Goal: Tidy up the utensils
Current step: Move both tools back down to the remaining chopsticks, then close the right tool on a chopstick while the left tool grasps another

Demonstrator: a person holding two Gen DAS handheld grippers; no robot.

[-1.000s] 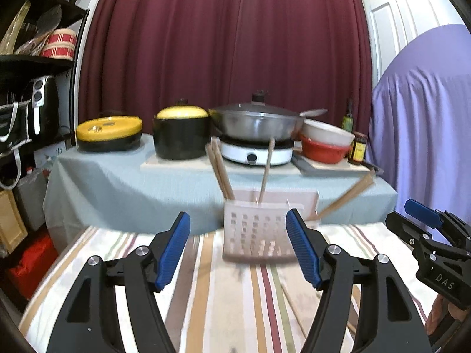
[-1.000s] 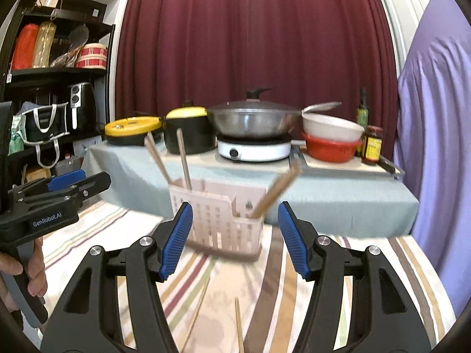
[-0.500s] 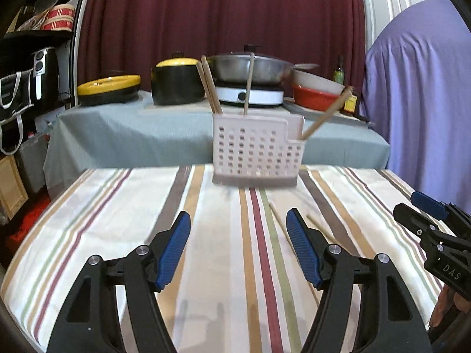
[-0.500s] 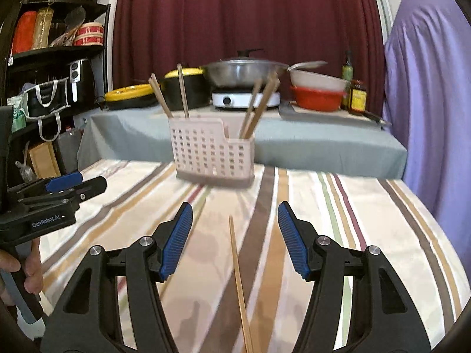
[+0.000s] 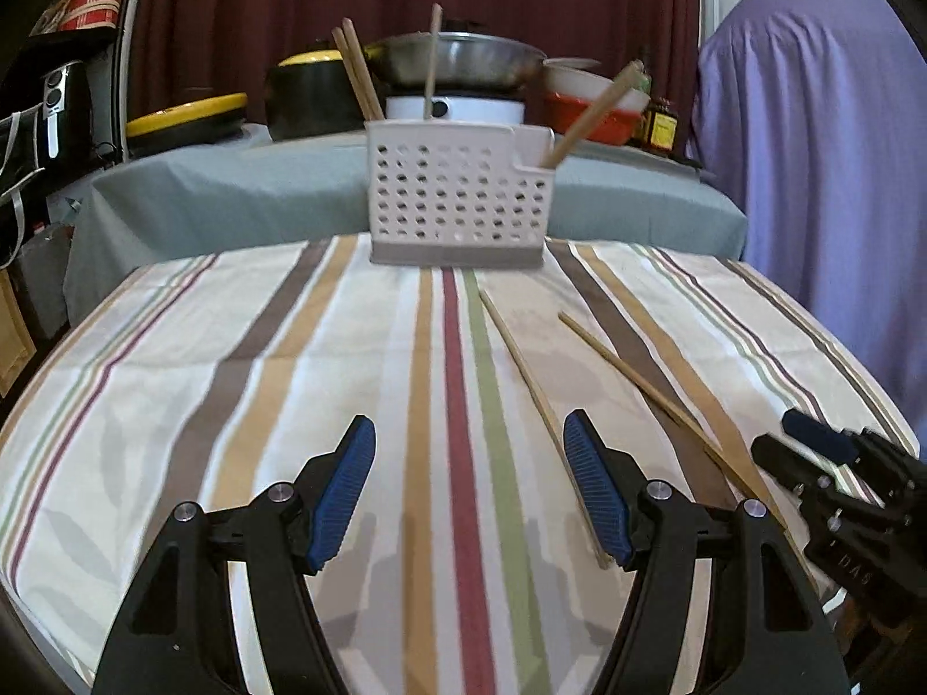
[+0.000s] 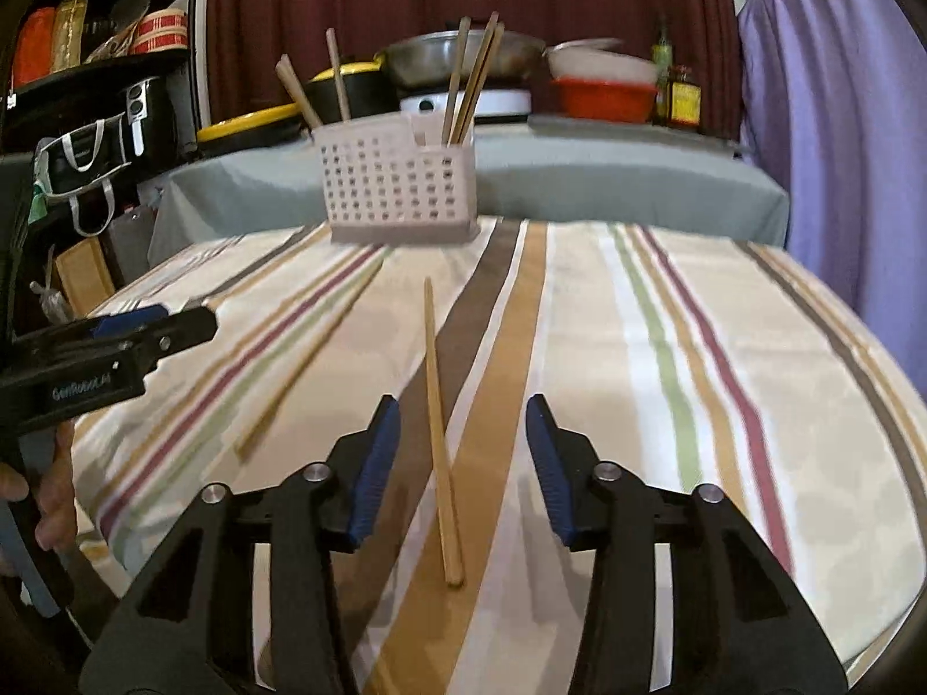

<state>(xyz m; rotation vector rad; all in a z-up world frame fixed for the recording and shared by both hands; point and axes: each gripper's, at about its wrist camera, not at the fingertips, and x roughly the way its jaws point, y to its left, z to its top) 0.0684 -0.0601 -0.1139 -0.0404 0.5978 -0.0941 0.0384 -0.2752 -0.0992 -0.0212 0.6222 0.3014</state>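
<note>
A white perforated utensil caddy (image 5: 457, 197) (image 6: 400, 185) stands at the far edge of the striped tablecloth (image 5: 243, 394) and holds several wooden chopsticks upright. Two loose chopsticks lie on the cloth. One chopstick (image 6: 434, 382) (image 5: 649, 388) lies lengthwise between the jaws of my right gripper (image 6: 462, 411), which are closing; the pads do not touch it. The other chopstick (image 5: 533, 388) (image 6: 313, 359) runs just right of my left gripper (image 5: 468, 434), which hangs open over bare cloth, nothing between its fingers. Each gripper shows at the edge of the other's view.
Behind the table a grey-covered counter (image 5: 232, 191) carries pots, a wok on a hotplate, bowls and bottles. A black shelf with appliances (image 6: 116, 104) stands at the left. A purple-draped shape (image 5: 811, 145) rises at the right. A hand (image 6: 52, 515) grips the left handle.
Both grippers have sunk toward the tablecloth and tipped downward, so the caddy sits higher in view. The right jaws have narrowed around the chopstick lying between them.
</note>
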